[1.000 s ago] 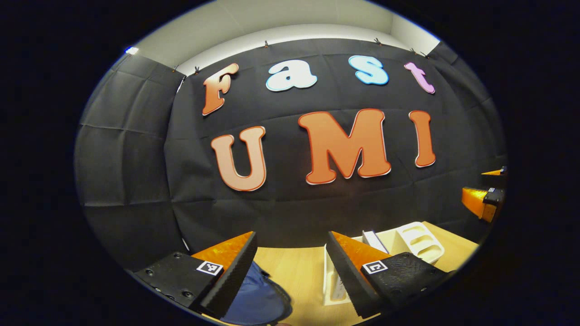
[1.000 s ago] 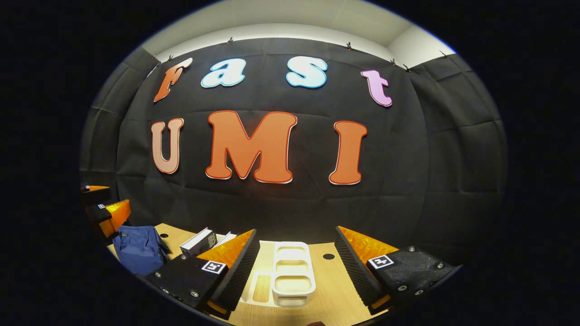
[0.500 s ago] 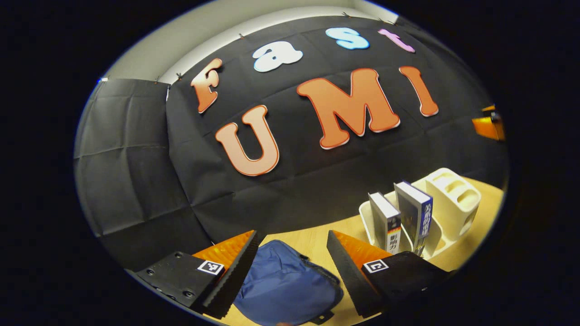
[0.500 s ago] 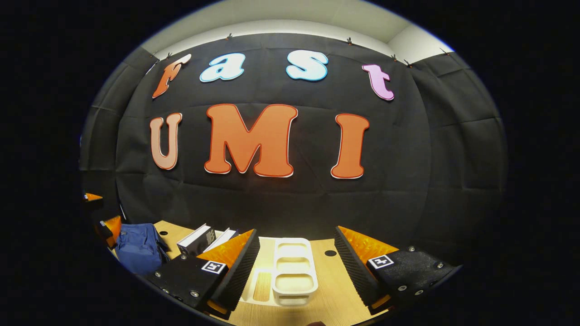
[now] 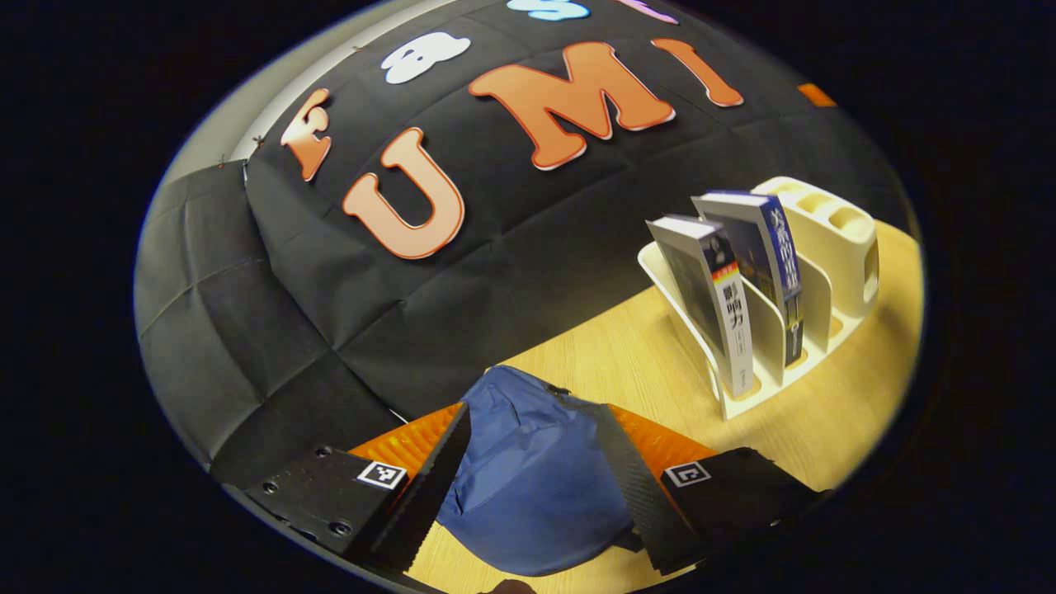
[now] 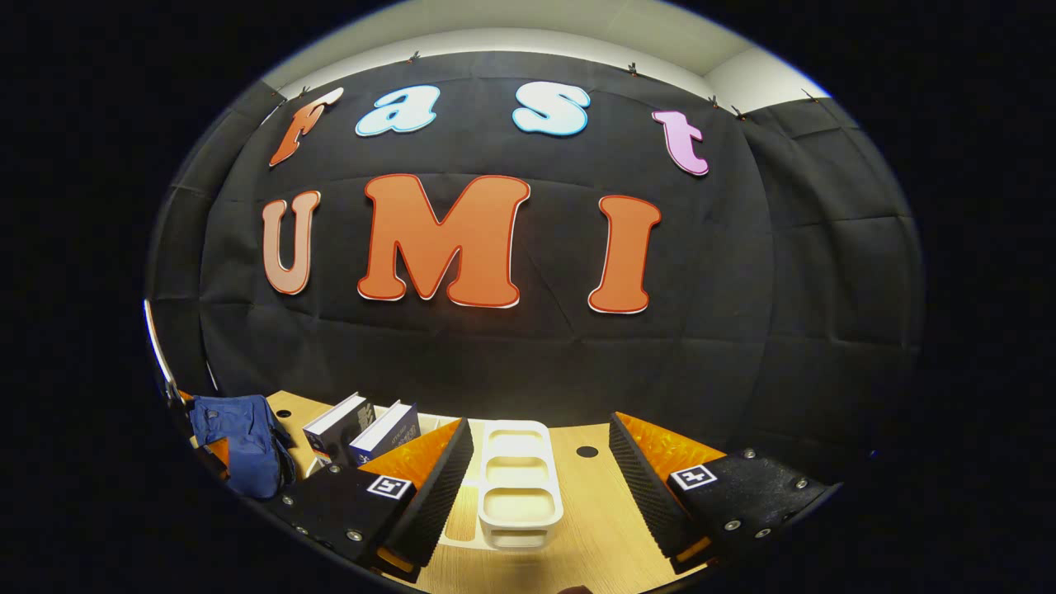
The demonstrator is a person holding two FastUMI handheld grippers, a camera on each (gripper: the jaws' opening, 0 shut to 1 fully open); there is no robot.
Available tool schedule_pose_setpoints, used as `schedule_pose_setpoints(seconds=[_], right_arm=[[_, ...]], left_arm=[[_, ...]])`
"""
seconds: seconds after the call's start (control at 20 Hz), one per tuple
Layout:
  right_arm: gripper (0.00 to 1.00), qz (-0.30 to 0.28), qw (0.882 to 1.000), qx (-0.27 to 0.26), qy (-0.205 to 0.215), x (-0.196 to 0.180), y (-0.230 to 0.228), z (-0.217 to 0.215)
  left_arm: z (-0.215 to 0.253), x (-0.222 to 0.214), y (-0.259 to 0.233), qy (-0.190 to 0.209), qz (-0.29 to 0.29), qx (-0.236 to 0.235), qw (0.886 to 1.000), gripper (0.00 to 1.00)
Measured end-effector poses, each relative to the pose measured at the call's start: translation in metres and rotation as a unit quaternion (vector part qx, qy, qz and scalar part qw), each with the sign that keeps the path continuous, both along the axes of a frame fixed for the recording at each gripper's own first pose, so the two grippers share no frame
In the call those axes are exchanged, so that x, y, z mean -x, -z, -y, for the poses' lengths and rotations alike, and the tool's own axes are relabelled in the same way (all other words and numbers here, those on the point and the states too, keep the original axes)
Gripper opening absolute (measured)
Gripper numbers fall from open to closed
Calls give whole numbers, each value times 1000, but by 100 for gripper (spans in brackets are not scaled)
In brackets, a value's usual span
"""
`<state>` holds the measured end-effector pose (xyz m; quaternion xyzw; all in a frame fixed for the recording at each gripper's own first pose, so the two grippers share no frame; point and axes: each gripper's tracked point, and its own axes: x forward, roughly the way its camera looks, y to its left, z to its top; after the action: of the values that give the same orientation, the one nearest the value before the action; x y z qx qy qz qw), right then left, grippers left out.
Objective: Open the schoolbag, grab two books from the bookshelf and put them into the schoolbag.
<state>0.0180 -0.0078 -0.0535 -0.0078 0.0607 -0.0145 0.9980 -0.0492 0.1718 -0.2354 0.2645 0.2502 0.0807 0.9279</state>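
Schoolbag [image 5: 528, 487] on table [image 5: 627, 363], left of bookshelf [image 5: 817, 272] holding two books [image 5: 718, 289]. Left gripper [image 5: 532, 483] fingers spread above bag; right gripper [image 6: 536, 487] spread before shelf.

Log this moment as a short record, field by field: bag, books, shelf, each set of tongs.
schoolbag: blue schoolbag lying on the wooden table, looks unopened
books: two books standing tilted in the rack
bookshelf: white bookshelf, to the right of the bag
left tongs: left tongs open, straddling the bag, no grip seen
right tongs: right tongs open, holding nothing, pointed at the bookshelf end
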Motion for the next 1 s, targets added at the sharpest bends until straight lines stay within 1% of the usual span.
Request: schedule_pose_setpoints(seconds=[0.25, 0.45, 0.65, 0.75, 1.0], right_arm=[[98, -7, 1000, 8, 7, 1, 4, 2], [98, -9, 1000, 12, 8, -1, 5, 1], [98, -9, 1000, 14, 5, -2, 5, -4], [98, -8, 1000, 14, 3, -3, 5, -5], [98, -8, 1000, 14, 7, -5, 6, -4]], left_arm=[[1, 9, 51, 20, -56, -65, 996, 98], [6, 20, 82, 42, -95, -93, 990, 98], [10, 31, 108, 59, -127, -112, 984, 97], [10, 34, 125, 61, -145, -113, 981, 97], [-3, 40, 149, 51, -174, -111, 977, 97]])
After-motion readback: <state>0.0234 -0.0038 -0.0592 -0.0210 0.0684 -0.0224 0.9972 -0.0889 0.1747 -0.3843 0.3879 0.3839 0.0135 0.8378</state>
